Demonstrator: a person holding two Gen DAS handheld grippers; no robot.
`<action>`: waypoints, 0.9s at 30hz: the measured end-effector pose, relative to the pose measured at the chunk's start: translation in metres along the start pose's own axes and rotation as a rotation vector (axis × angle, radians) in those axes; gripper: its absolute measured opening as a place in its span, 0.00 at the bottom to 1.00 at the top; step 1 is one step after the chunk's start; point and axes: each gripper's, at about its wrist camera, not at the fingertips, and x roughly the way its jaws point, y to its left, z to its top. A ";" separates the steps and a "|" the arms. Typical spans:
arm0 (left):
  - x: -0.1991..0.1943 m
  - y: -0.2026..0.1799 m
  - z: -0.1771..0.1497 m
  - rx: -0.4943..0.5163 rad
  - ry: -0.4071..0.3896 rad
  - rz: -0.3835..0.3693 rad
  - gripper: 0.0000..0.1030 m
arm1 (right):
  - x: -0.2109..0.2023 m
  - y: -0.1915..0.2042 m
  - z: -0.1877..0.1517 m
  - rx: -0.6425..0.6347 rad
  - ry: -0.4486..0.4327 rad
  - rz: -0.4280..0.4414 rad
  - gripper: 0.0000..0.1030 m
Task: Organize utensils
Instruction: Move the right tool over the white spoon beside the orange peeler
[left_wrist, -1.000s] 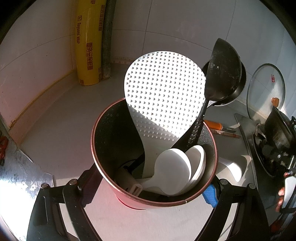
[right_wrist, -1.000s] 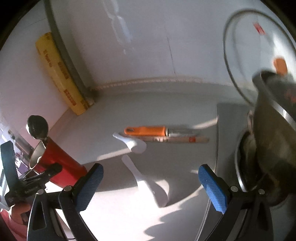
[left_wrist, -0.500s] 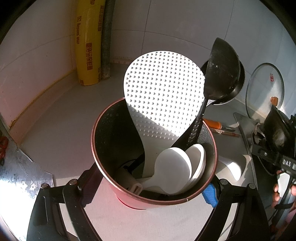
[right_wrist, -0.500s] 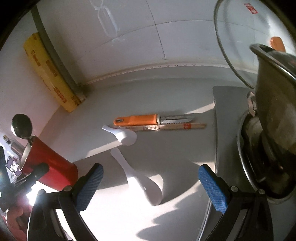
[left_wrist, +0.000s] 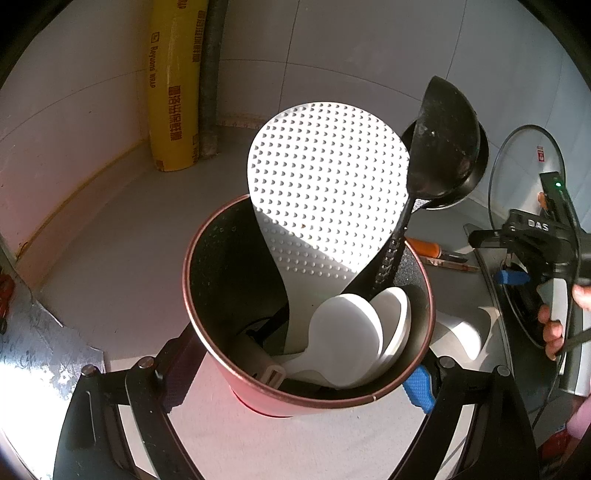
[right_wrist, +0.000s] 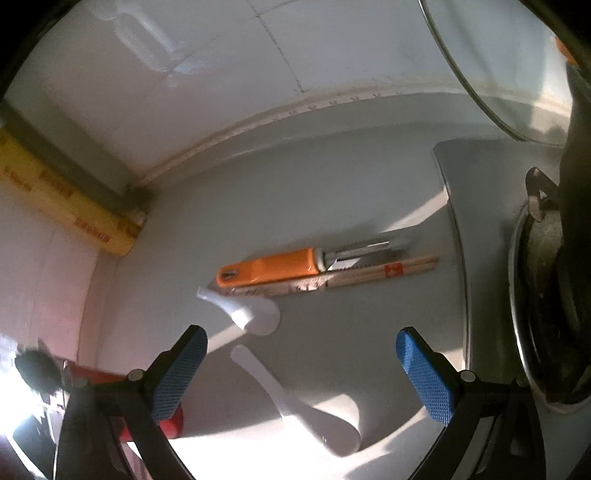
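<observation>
Two grippers: both in view, each held by a person.
Left gripper (left_wrist: 299, 373): clamped on the red holder (left_wrist: 258, 398), one finger at each side of its wall, pads pressing the outside.
Red holder: upright on the grey counter (left_wrist: 122, 266), near the wall corner; dark inside.
Holder contents: a dimpled white rice paddle (left_wrist: 325, 192) standing head up; a black ladle (left_wrist: 443, 136) leaning to the right over the rim; two smaller white spoons (left_wrist: 351, 332) lying low against the right inner wall.
Right gripper (right_wrist: 301, 373): jaws wide apart, nothing between the blue pads (right_wrist: 424, 380); pointed down at the counter.
Loose utensils: a white paddle (right_wrist: 295, 402) lies on the counter between and just ahead of the right gripper's fingers, untouched; a white soup spoon (right_wrist: 247, 314) lies beyond it.
Further back: an orange-handled peeler (right_wrist: 269, 267) and a pair of wrapped chopsticks (right_wrist: 369, 275) lie side by side, touching, parallel to the wall.
Surroundings: a yellow cling-wrap box (left_wrist: 173, 85) stands in the corner; a glass lid (left_wrist: 524, 177) leans on the tiles by the stove.
Person: a hand (left_wrist: 554, 325) grips the right gripper's handle.
</observation>
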 end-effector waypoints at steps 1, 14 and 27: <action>0.000 0.000 0.000 0.000 -0.001 0.000 0.89 | 0.003 0.001 0.002 0.004 0.011 -0.012 1.00; 0.000 0.000 -0.001 -0.002 -0.002 -0.003 0.89 | 0.052 0.044 -0.036 -0.313 0.242 -0.141 0.99; 0.000 -0.001 -0.001 -0.001 -0.002 -0.004 0.89 | 0.035 0.033 -0.095 -0.491 0.214 -0.306 0.96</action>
